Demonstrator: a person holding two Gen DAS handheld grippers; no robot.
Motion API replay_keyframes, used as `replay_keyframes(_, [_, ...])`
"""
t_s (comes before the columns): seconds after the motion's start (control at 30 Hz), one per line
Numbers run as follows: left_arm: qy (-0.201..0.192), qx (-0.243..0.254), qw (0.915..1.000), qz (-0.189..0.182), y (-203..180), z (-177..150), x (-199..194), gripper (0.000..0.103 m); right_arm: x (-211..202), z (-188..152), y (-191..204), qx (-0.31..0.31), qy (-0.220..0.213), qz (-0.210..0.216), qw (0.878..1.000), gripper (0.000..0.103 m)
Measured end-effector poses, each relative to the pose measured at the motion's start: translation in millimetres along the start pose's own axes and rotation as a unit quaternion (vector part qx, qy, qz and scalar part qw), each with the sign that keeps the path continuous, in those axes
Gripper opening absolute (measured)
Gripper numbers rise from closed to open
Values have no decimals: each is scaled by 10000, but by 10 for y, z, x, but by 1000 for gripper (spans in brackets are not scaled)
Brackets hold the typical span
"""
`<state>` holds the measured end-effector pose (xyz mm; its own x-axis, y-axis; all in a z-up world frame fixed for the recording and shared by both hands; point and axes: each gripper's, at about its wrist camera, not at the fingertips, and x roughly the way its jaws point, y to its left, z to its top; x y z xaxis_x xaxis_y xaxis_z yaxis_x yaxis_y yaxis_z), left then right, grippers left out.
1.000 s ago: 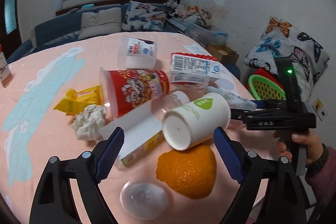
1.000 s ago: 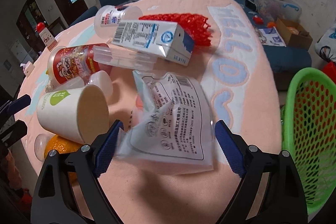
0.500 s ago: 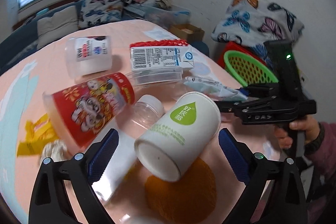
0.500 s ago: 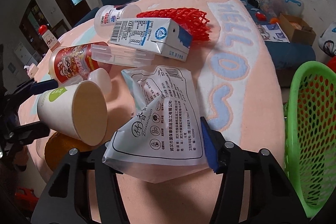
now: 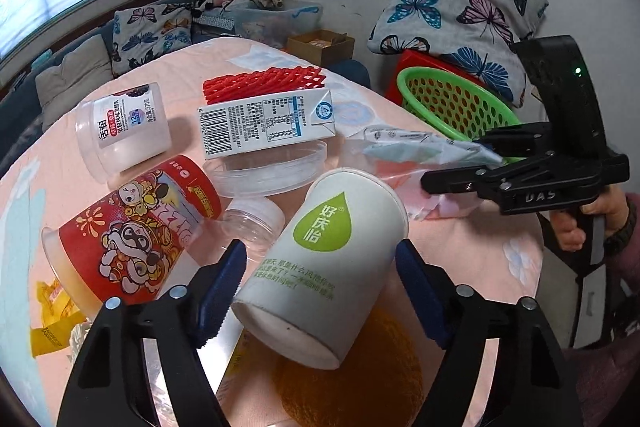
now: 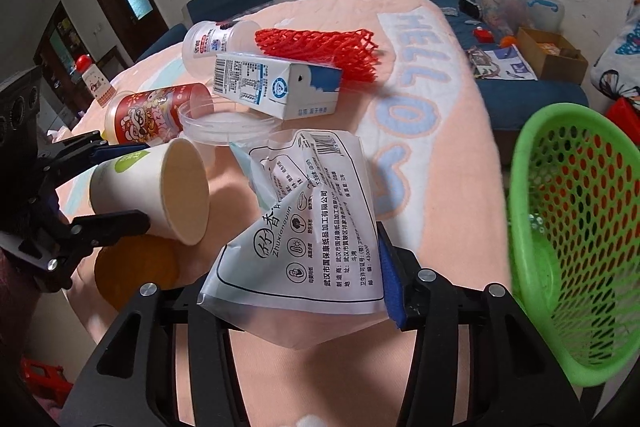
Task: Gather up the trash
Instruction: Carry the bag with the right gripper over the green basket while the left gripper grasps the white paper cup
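The jaws of the left gripper [image 5: 318,287] are closing around a white paper cup [image 5: 320,263] that lies on its side between the blue pads; the pad at 9 o'clock looks to touch the cup wall, the one at 3 o'clock sits just beside it, so no firm grip shows. The cup's base faces the camera and rests over an orange peel [image 5: 360,379] at 6 o'clock. The right gripper [image 6: 304,283] has its jaws closing on a crumpled white plastic bag [image 6: 316,231], pinched between the pads with its printed face up and its far end trailing toward 12 o'clock. From the left wrist view, a red cartoon cup [image 5: 132,231] lies at 9 o'clock of the paper cup, a clear jar [image 5: 252,223] between them, a clear lid [image 5: 268,171] and a milk carton [image 5: 264,123] at 12 o'clock, red foam netting [image 5: 264,83] beyond. A green basket [image 6: 576,243] stands off the pink table [image 6: 460,155] edge at 3 o'clock of the bag
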<state>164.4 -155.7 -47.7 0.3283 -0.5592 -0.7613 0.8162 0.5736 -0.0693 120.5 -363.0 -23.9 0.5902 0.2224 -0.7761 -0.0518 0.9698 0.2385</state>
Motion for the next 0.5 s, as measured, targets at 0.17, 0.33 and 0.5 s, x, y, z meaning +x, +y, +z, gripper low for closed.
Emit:
replay_keyframes(0.17, [100, 94, 9999, -5, -27, 14, 10, 75, -170, -38, -2, 19, -138, -18, 9999, 48])
replay_keyframes(0.33, [279, 339, 9990, 88, -74, 73, 73, 88, -288, -62, -15, 35, -216, -46, 9998, 48])
replay_keyframes(0.5, [353, 520, 9978, 226, -56, 110, 91, 74, -412, -65, -55, 88, -315, -63, 9994, 48])
